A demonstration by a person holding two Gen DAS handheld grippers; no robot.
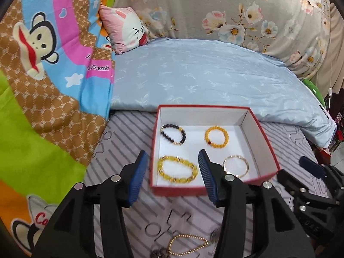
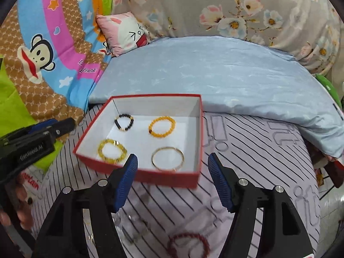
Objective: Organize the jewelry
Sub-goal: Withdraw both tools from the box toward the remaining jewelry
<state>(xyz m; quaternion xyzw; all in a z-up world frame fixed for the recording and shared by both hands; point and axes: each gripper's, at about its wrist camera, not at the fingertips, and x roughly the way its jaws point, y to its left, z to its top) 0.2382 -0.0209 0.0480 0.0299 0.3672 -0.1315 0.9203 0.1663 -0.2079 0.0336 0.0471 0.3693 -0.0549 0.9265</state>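
Observation:
A red box (image 1: 178, 190) (image 2: 167, 179) with a white inside lies on the striped sheet. In it are a black bead bracelet (image 1: 173, 133) (image 2: 124, 122), an orange bead bracelet (image 1: 216, 136) (image 2: 161, 127), a yellow bead bracelet (image 1: 177, 169) (image 2: 111, 150) and a thin gold bangle (image 1: 236, 165) (image 2: 168, 158). My left gripper (image 1: 172, 153) (image 2: 53, 126) hovers open at the box's near left corner, nothing between its pads. My right gripper (image 2: 172, 155) (image 1: 311, 167) is open and empty at the box's near right side. Loose on the sheet below the grippers lie a twisted gold bangle (image 1: 189, 245) and a dark red bead bracelet (image 2: 189, 243).
A folded pale blue quilt (image 1: 204, 75) lies right behind the box. A bright cartoon blanket (image 1: 43, 86) is heaped on the left, with a pink cushion (image 1: 126, 30) and a floral cover (image 1: 236, 10) at the back. A hand (image 2: 19, 210) holds the left gripper. The bed's edge drops off at the right.

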